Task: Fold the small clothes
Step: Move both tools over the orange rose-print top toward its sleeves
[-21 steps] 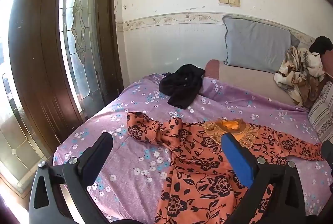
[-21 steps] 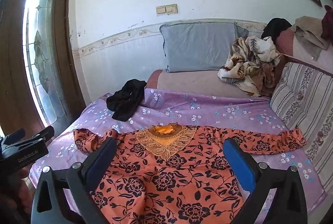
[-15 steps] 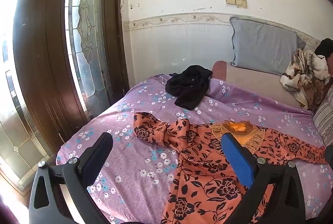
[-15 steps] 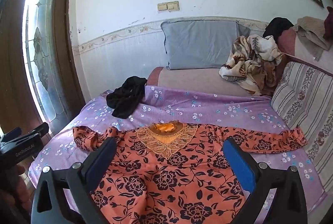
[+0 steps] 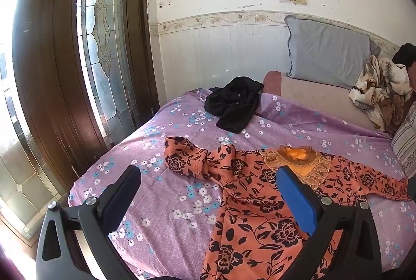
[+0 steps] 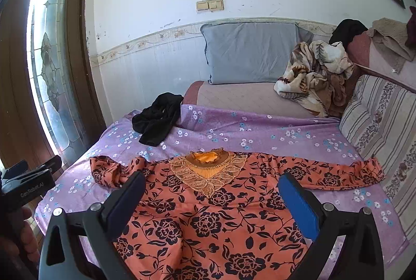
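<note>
An orange top with black flowers (image 6: 208,212) lies spread face up on the purple flowered bedsheet (image 6: 260,131). Its gold collar (image 6: 208,165) points to the wall. Its left sleeve (image 5: 187,160) is bunched and crumpled; its right sleeve (image 6: 338,173) lies straight out. My left gripper (image 5: 208,186) is open and empty, above the bed's left side near the bunched sleeve. My right gripper (image 6: 210,191) is open and empty, above the top's chest. The left gripper also shows at the left edge of the right wrist view (image 6: 28,181).
A black garment (image 6: 156,121) lies crumpled at the far left of the sheet. A grey pillow (image 6: 249,51) leans on the wall, a patterned blanket (image 6: 314,77) is heaped at the back right, a striped cushion (image 6: 379,118) lines the right. A glass-panelled door (image 5: 104,45) stands left.
Both grippers have shifted a little; the left view has swung slightly left and lower, so the top sits further right in it. The top has not moved. Both jaws stay open.
</note>
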